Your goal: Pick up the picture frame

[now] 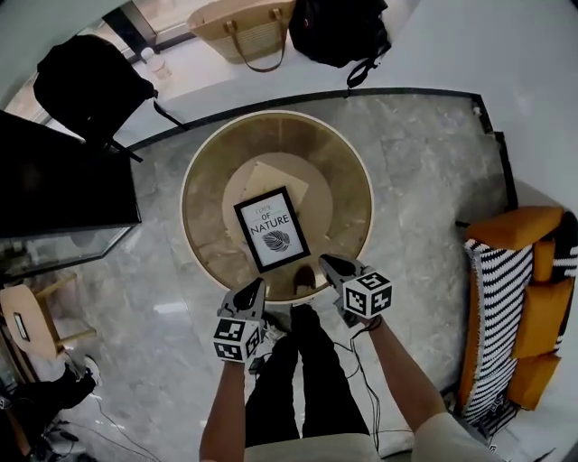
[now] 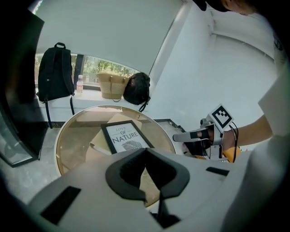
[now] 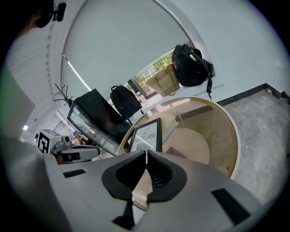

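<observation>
**A:** What sits nearest?

**B:** The person's legs [image 1: 302, 379] in dark trousers, on a grey marble floor [image 1: 424, 198]. Both bare forearms reach forward from there.

**A:** And the claws?

**B:** The left claw [image 1: 256, 289] has its jaws pressed together with nothing in them. The right claw [image 1: 330, 264] is closed and empty too (in its own view the pads meet in one thin line). Both hang by the near rim of the surface [image 1: 194, 194], apart from each other.

**A:** Where is the frame?

**B:** The frame [image 1: 272, 229] lies flat near the middle of the round glass surface, just beyond the two claws and roughly between them. It has a black border and a white print with the word NATURE above a leaf. Neither claw touches it. A pale board [image 1: 280, 178] shows past its far edge; I cannot tell whether that lies on the glass or under it.

**A:** Anything off to the sides?

**B:** To the right is a sofa [image 1: 519, 298] with orange cushions and a black-and-white striped cover. To the left is a dark cabinet [image 1: 63, 180], with a wooden chair [image 1: 27, 316] nearer the person.

**A:** And farthest off?

**B:** Along the ledge by the window, from left to right: a backpack [image 1: 90, 81], a small bottle [image 1: 155, 61], a straw bag [image 1: 244, 27] and a black bag [image 1: 339, 32].
</observation>
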A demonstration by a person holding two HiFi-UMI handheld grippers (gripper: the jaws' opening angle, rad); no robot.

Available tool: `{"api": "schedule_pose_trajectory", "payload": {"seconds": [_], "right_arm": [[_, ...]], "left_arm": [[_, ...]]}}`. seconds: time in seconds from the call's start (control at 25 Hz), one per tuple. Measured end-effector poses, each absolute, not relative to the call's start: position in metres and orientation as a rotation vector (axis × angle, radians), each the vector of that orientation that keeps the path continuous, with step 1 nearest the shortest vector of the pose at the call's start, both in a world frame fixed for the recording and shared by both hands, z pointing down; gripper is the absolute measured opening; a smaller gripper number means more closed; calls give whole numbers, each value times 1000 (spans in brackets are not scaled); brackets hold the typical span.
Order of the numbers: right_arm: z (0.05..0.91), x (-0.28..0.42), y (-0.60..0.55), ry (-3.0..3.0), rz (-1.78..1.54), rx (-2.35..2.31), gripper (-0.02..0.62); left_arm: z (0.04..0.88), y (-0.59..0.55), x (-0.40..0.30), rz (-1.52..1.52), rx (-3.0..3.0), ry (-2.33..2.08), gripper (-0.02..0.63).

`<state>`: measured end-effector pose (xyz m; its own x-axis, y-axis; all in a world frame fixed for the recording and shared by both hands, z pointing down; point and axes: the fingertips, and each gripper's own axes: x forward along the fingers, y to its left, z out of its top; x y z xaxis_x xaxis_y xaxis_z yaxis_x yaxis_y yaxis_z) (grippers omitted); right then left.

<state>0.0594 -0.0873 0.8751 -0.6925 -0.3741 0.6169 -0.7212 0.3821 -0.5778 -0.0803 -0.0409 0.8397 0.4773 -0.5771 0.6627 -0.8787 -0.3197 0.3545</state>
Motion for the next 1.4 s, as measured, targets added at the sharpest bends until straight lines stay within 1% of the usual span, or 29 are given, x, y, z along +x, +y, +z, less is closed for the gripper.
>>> {"api": "schedule_pose_trajectory", "payload": {"seconds": [0.36,0.48,0.56,0.68,0.76,1.04,1.16,1.28,1.4], "right_arm": [[928,27,-118,-2249,1250,728,38],[941,19,-127,-2247,1305,652,43],[948,18,-134,-2233,1368,628,118],[957,13,-142,-2219,1406,577,135],[962,7,-142,-2212,1411,517,171],[974,-5,-138,-2196,1534,374,237],[977,-11,-135,-2177,1634,323,255],[976,-18,-131,-2169,1712,256,256],[979,-23,-126,-2157,1720,206,255]], "left_arm": [[895,-95,-98,594,2001,-1202,21],[908,-107,-98,595,1978,-1206,21],[915,-112,-96,596,1965,-1205,21],[925,-116,-95,598,1939,-1203,21],[932,-115,-94,605,1917,-1201,21],[950,-112,-87,625,1881,-1180,21],[953,-111,-86,631,1880,-1170,21],[955,-112,-82,627,1880,-1155,21],[958,-117,-79,619,1883,-1151,21]]}}
